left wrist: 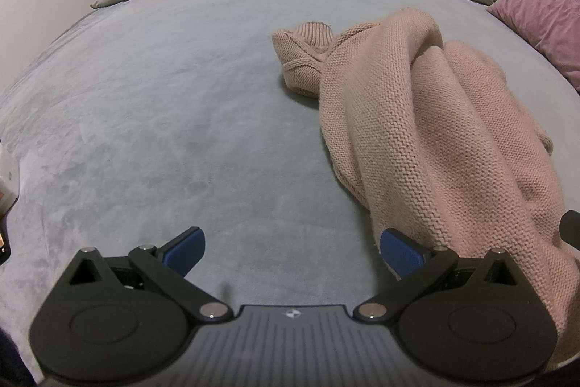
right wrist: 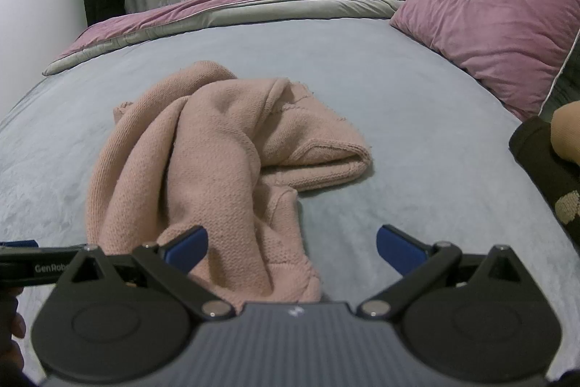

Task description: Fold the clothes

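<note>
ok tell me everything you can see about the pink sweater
The pink knit sweater lies crumpled on the grey bedspread, unfolded, bunched into long ridges. It looks like a chunky soft knit, with a ribbed cuff at the far end in the left wrist view. Its near end runs in between the right gripper's open fingers, ungripped. The left gripper is open beside it.

The sweater (right wrist: 217, 147) is coarse pink knit on a matt, velvety grey sheet (right wrist: 398, 89), beside a plush mauve pillow (right wrist: 489, 24); both grippers' fingers (left wrist: 185, 251) look smooth blue plastic.
</note>
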Demonstrator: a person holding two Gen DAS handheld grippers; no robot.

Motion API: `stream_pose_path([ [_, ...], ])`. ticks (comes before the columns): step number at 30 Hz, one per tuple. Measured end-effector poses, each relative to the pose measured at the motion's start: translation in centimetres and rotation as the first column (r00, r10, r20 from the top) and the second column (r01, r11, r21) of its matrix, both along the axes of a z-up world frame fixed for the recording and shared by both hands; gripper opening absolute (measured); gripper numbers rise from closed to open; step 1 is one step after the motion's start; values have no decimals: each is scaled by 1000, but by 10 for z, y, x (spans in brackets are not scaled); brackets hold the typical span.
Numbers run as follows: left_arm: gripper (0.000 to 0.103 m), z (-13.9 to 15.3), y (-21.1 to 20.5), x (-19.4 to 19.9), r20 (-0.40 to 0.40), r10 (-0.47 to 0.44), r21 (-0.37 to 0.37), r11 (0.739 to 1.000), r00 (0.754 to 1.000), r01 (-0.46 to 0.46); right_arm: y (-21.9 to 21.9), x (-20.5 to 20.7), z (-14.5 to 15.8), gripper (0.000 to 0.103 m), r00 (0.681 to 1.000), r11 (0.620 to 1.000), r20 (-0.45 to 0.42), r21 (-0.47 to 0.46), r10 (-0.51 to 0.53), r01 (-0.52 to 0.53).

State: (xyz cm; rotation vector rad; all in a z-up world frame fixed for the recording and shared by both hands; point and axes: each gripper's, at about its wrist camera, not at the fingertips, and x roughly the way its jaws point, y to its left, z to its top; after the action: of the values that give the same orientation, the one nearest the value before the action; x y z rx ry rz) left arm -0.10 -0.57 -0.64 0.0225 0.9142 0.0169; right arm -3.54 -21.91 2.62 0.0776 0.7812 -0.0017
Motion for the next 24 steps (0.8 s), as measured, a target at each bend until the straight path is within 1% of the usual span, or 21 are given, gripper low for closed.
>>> stream_pose_path([
  [24, 103, -1, 0, 1, -6, -1, 6, 1000, 1000, 1, 1, 1, 0, 103, 1000, 1000, -6, -1, 5, -5],
])
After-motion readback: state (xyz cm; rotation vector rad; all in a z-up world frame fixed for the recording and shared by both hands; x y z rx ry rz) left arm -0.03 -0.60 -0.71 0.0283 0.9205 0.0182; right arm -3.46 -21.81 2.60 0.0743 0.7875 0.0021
